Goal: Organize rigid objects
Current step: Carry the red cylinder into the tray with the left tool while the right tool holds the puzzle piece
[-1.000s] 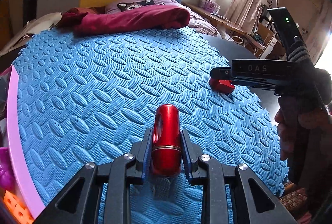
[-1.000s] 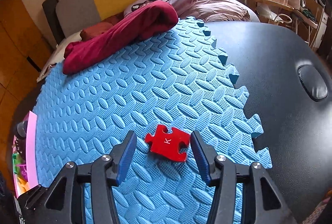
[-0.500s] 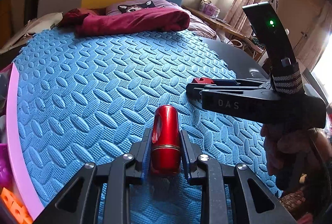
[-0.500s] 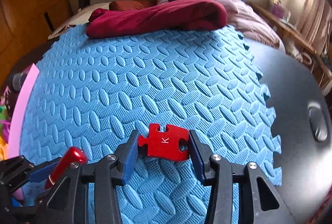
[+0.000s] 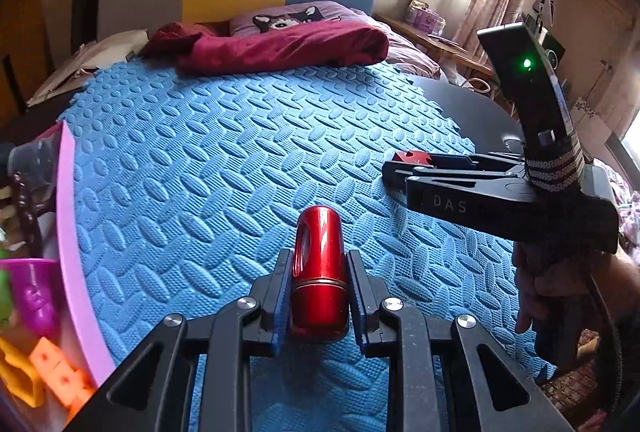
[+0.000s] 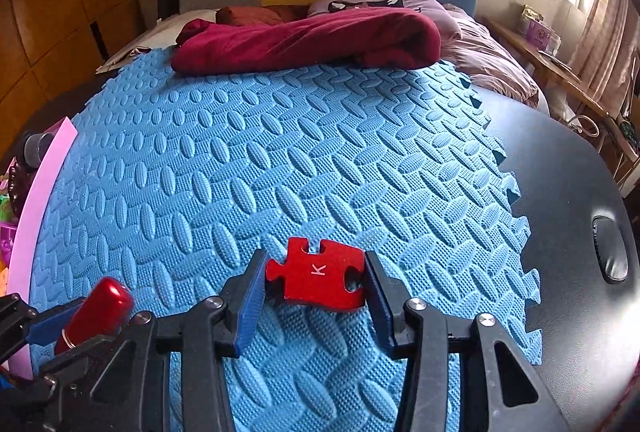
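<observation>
My left gripper (image 5: 318, 268) is shut on a shiny red metal cylinder (image 5: 319, 268) and holds it above the blue foam mat (image 5: 224, 152). The cylinder also shows in the right wrist view (image 6: 96, 312), at lower left. My right gripper (image 6: 316, 276) is shut on a flat red jigsaw-shaped piece marked K (image 6: 318, 276), held just over the mat. In the left wrist view the right gripper (image 5: 394, 168) stands to the right, with the red piece (image 5: 410, 157) at its tips.
A pink-rimmed box (image 5: 72, 232) of colourful plastic toys (image 5: 44, 364) sits at the mat's left edge. A dark red cloth (image 6: 304, 40) lies at the mat's far edge. A black tabletop (image 6: 572, 192) extends to the right.
My right gripper has closed on the red K piece, lifted it and carried it left towards the left gripper. The left gripper holds the red cylinder as before.
</observation>
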`<state>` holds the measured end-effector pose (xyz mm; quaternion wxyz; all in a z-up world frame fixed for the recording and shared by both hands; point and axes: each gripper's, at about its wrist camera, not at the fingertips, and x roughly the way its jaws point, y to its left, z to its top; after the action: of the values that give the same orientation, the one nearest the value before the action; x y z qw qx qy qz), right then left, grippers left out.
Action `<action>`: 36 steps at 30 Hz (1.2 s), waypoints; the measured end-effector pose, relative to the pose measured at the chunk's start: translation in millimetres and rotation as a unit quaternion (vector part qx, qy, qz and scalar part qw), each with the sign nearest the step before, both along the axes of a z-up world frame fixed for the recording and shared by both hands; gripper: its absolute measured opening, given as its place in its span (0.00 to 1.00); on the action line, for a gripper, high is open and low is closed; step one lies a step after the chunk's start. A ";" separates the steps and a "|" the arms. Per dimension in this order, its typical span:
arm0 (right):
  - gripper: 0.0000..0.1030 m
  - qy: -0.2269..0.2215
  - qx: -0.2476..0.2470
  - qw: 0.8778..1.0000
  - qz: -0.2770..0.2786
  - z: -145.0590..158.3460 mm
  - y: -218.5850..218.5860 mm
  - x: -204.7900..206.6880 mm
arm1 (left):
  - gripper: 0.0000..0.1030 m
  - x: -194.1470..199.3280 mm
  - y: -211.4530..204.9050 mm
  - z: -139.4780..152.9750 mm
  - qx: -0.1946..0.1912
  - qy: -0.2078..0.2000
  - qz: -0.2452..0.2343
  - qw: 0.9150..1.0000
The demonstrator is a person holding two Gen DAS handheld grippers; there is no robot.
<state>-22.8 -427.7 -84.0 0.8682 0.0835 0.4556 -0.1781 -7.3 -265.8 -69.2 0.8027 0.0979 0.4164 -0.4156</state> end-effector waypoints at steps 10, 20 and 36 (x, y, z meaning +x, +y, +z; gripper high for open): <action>0.45 -0.003 -0.013 1.000 0.003 0.3 2.9 -0.7 | 0.26 -2.7 19.3 32.7 -0.011 -0.039 0.026 0.999; 0.45 -0.004 -0.028 1.000 0.007 0.6 5.8 -0.8 | 0.26 -0.4 46.7 57.0 -0.034 -0.055 0.052 0.997; 0.45 0.004 -0.081 0.996 0.023 1.3 17.6 0.8 | 0.26 12.2 92.3 65.5 -0.048 -0.053 0.097 0.993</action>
<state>-21.9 -410.0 -82.6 0.8742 0.0019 0.4450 -0.1944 5.0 -173.5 -3.7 0.8641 0.0401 0.3603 -0.3492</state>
